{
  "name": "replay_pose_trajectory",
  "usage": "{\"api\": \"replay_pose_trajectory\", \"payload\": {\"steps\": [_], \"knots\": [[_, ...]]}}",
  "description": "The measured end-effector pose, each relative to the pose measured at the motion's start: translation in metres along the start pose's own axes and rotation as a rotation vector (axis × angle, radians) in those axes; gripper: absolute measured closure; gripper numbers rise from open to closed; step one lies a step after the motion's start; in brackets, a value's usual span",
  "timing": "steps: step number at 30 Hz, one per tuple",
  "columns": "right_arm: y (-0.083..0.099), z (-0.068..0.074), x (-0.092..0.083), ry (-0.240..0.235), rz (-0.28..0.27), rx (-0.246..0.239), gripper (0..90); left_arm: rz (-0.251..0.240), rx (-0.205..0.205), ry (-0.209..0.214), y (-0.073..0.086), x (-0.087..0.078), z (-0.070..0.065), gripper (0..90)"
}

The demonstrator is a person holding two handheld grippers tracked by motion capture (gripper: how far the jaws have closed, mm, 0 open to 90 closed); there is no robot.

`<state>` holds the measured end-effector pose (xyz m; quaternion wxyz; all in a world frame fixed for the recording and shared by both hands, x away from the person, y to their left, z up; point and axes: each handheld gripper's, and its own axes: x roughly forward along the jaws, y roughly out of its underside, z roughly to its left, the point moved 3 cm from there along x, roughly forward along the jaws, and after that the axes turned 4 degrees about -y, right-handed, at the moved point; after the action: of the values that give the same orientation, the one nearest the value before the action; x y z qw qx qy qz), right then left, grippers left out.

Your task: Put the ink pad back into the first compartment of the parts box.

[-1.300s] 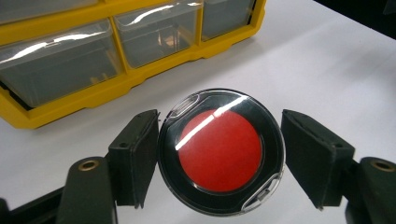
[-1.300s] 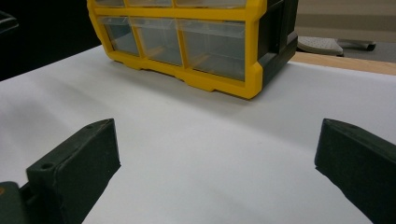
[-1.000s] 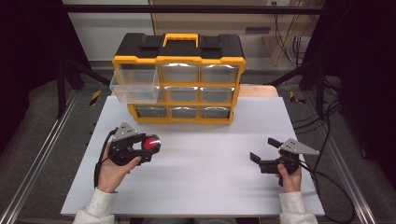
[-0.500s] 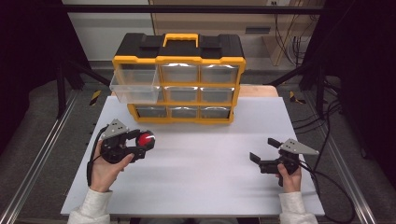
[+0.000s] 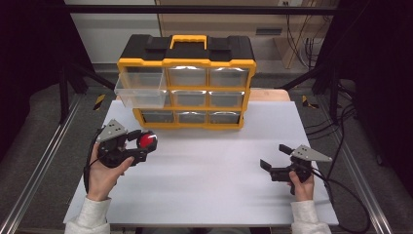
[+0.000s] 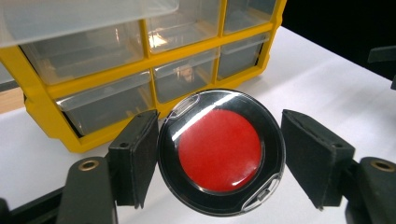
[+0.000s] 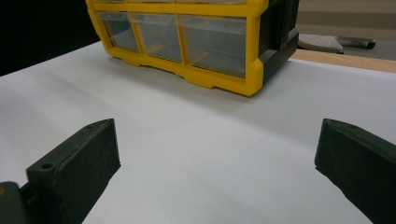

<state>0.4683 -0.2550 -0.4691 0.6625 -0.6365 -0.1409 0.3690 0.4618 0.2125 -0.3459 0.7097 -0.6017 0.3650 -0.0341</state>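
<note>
Up and forward goes the left tool [image 5: 139, 145] since a second ago, carrying its round red-centred disc [image 5: 147, 141] from mid-table toward the yellow drawer cabinet [image 5: 187, 83], while the right tool [image 5: 276, 160] has stayed put near the right edge of the white table [image 5: 209, 185].

From the high view, the disc sits between the left tool's jaws just in front of the cabinet's bottom-left corner. One clear drawer [image 5: 141, 93] on the left of the cabinet is pulled out, overhanging the table above and just beyond the left tool. The right tool rests low, jaws spread wide, nothing in them.

Over to the left gripper view: the disc [image 6: 221, 151], a red face in a clear, dark-rimmed round case, is held up off the table, one jaw pad against its side, the other looking a hair off it. The cabinet's drawers loom close behind.

Right gripper view: jaws wide apart over bare table, cabinet well ahead.

Judging by this, pickup is done; drop-off into the open drawer looks likely and remains.
</note>
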Motion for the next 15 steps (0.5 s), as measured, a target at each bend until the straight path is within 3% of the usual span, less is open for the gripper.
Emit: {"api": "replay_pose_trajectory", "payload": {"steps": [15], "knots": [[-0.001,0.0,-0.001,-0.002,-0.003,0.009,0.4,-0.028,-0.003,0.0,-0.012,-0.006,0.003,29.8]]}}
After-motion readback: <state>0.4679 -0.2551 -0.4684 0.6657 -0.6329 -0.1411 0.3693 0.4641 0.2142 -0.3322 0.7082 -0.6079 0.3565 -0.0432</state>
